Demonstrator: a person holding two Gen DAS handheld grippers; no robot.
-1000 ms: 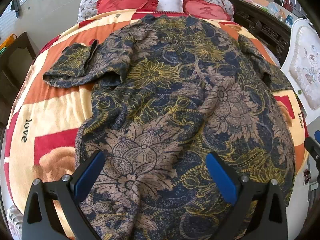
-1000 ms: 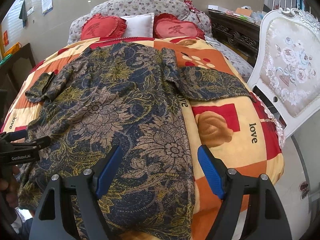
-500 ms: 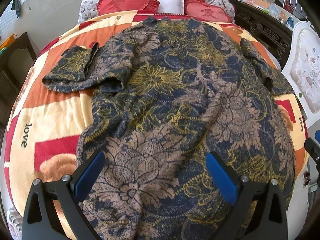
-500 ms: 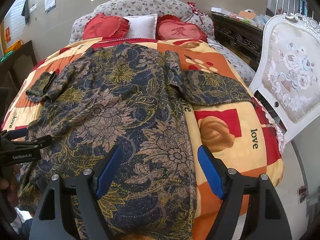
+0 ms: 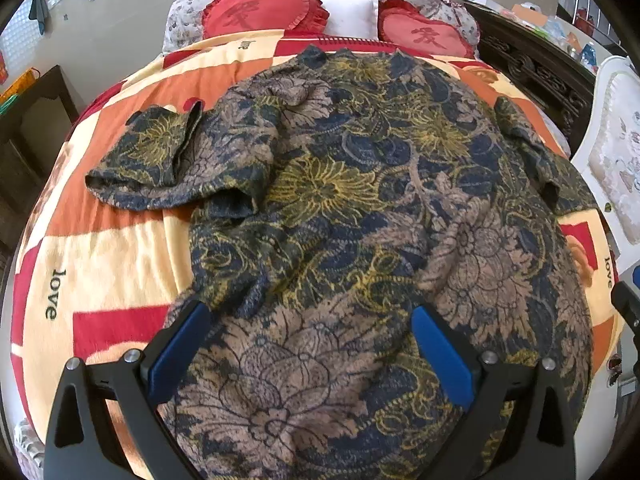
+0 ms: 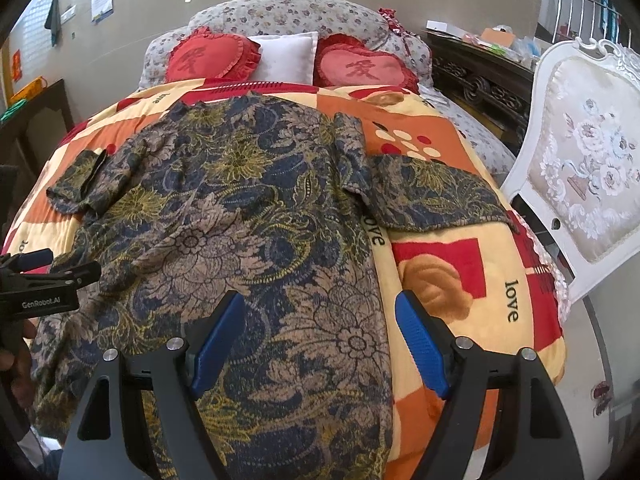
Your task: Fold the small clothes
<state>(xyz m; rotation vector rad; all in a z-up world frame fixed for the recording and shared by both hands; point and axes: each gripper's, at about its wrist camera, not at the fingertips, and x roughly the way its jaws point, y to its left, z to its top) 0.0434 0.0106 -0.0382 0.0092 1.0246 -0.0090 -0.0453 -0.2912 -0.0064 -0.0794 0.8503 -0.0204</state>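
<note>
- Flat on the bed's patchwork blanket lies a floral garment.
- Both the left gripper and right gripper hover above it, jaws spread, holding nothing.

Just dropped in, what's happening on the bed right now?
A person holds two grippers above a floral garment spread on a patchwork blanket. The left gripper and right gripper are both open, gripping nothing. One sleeve is bunched, the other sleeve lies flat. No fold made yet.
</note>
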